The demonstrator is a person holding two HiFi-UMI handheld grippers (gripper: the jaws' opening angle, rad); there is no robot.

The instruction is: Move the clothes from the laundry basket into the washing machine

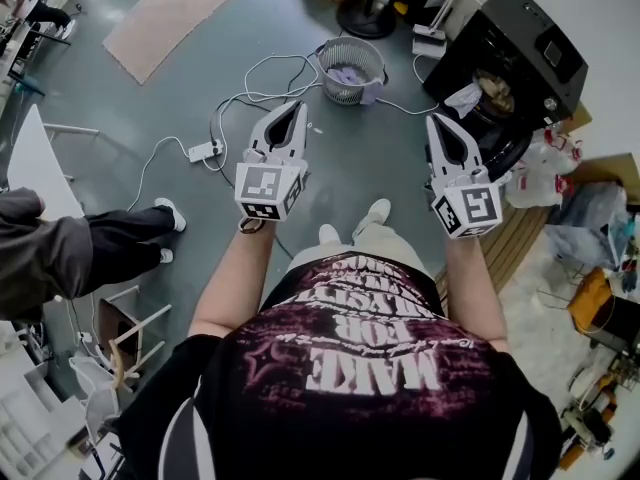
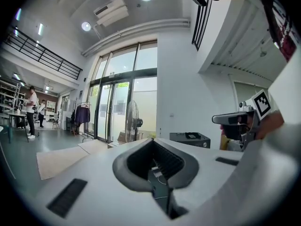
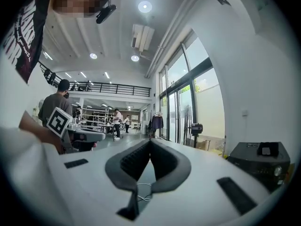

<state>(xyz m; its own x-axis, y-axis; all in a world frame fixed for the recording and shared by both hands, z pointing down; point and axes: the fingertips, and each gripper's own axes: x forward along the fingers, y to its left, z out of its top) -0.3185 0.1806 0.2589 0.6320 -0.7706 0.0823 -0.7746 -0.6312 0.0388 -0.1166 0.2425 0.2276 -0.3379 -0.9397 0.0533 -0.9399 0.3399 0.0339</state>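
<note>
The person is standing on a grey floor and holding both tools out level in front. The left tool is showing its jaws pressed together with nothing between them. The right tool is showing the same (only floor and a loose wire are visible through its slit).

The basket is sitting on the floor ahead, well apart from both tools, with pale clothes lying inside it. The black washer is standing to the basket's right, near the right tool, and a pale cloth is hanging at its opening.

White cables are looping across the floor from a power strip toward the basket. A tan mat is lying farther off on the left. Another person in dark clothing is sitting at the left edge.

In the left gripper view, tall glass doors are filling the far wall, with a fan standing before them. A railing is running along an upper level.
</note>
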